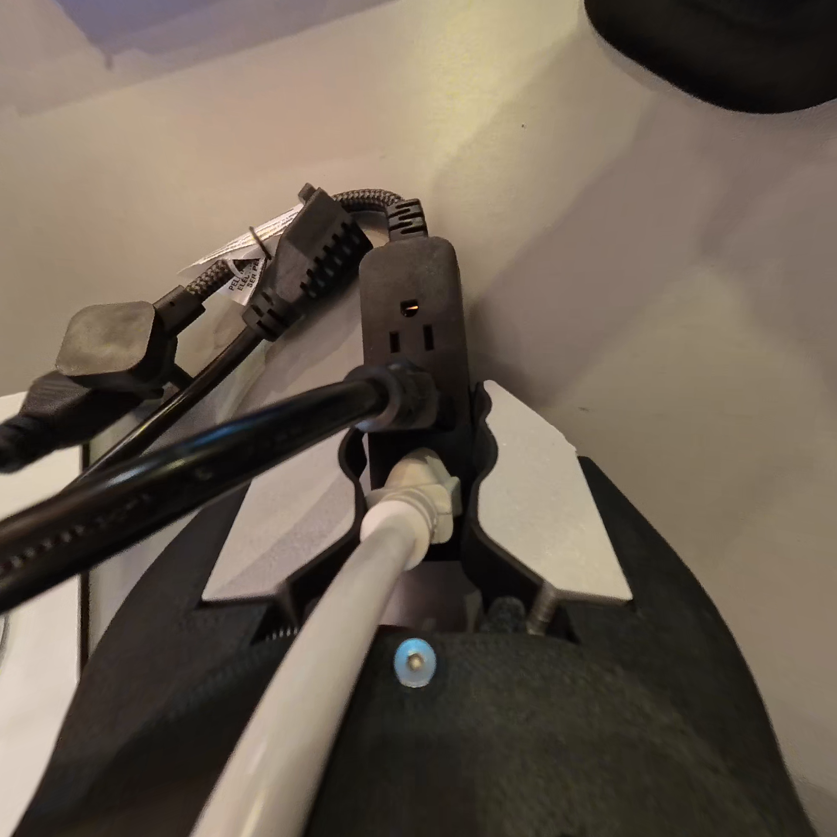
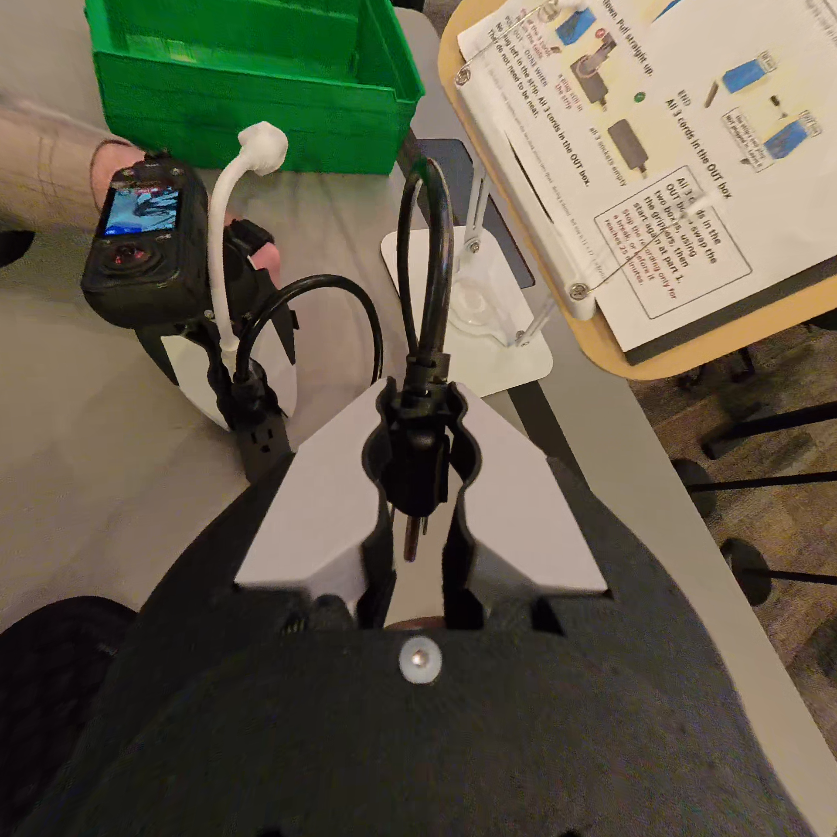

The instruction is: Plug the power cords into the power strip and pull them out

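Left gripper (image 1: 419, 435) pinching black power strip (image 1: 410, 299) mid-frame, white cord (image 1: 394, 534) and black cord (image 1: 271, 435) plugged in, right gripper (image 2: 419, 407) clamping black plug (image 2: 414, 457), green bin (image 2: 244, 86) upper left.

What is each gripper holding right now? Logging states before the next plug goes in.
Left gripper: closed on the black power strip.
Right gripper: closed on a black plug, prongs free.

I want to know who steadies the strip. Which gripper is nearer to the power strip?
Left. The left gripper is clamped around the power strip. The right gripper is beside it, apart, holding a black plug.
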